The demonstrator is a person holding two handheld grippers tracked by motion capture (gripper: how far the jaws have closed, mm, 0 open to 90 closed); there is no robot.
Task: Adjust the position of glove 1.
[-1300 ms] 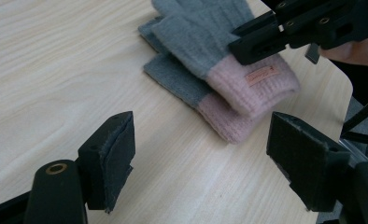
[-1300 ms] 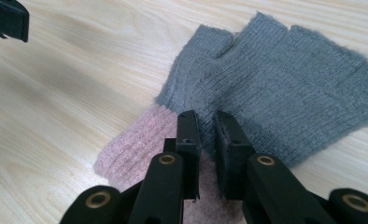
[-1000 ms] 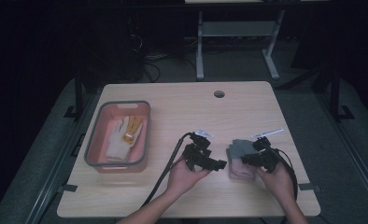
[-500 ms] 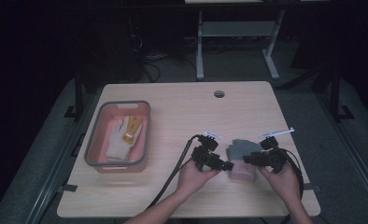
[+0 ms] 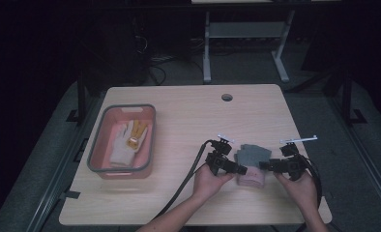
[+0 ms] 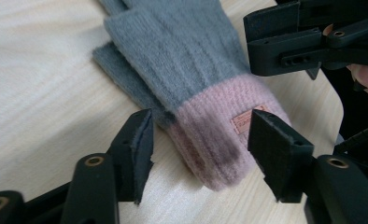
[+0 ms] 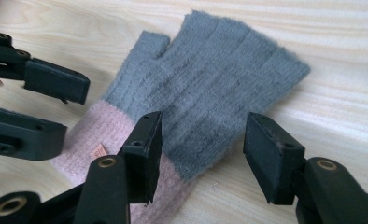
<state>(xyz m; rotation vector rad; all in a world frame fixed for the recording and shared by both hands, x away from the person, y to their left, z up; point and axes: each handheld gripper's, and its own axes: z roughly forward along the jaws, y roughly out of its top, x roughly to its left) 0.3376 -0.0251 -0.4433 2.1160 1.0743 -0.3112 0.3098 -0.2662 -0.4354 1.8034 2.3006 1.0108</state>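
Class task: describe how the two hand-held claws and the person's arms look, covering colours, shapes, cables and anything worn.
Both the left claw and the right claw are black, each with two blocky, flat-faced jaws on arms pinned with brass-coloured rivets. Each carries a small pale plate on top. A thick black cable trails from the left one toward the table's near edge; another loops beside the right one. The forearms show no sleeves, and no gloves are worn.

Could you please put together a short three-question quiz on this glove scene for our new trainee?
1. What colour is the cuff of the glove lying between the left gripper and the right gripper?
2. True or false: the bin holds a light glove.
3. Do either gripper's pads press on the grey glove?

Key: 1. Pink. 2. True. 3. No, both straddle it with open jaws.
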